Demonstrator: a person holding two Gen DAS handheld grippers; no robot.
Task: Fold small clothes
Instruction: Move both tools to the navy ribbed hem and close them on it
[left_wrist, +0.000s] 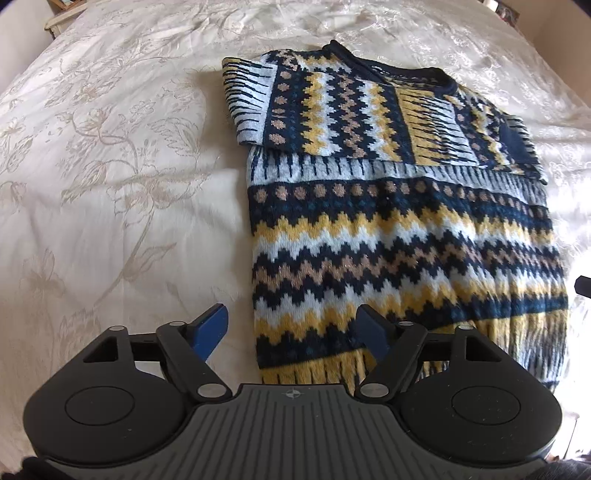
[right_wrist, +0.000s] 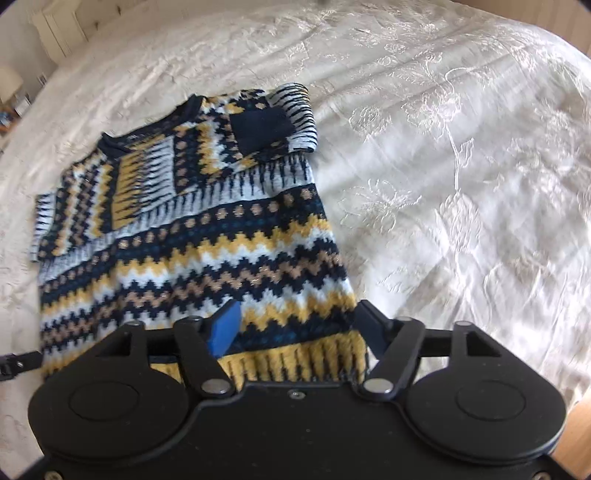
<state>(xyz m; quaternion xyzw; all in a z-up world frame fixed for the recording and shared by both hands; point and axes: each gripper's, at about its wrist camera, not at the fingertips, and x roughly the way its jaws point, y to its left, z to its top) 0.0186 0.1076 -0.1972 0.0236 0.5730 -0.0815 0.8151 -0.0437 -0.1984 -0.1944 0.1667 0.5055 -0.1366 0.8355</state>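
A small knitted sweater (left_wrist: 399, 236) in navy, yellow, tan and pale blue zigzags lies flat on the bed, both sleeves folded across its chest, collar at the far end. It also shows in the right wrist view (right_wrist: 207, 236). My left gripper (left_wrist: 295, 328) is open and empty, hovering over the hem's left corner. My right gripper (right_wrist: 299, 328) is open and empty, straddling the hem's right corner just above the yellow ribbing. The tip of the right gripper (left_wrist: 583, 286) shows at the edge of the left wrist view.
The sweater rests on a cream embroidered bedspread (left_wrist: 110, 184), also in the right wrist view (right_wrist: 461, 184). White furniture (right_wrist: 55, 29) stands beyond the bed's far edge. A wooden floor strip (right_wrist: 576, 435) shows at the right.
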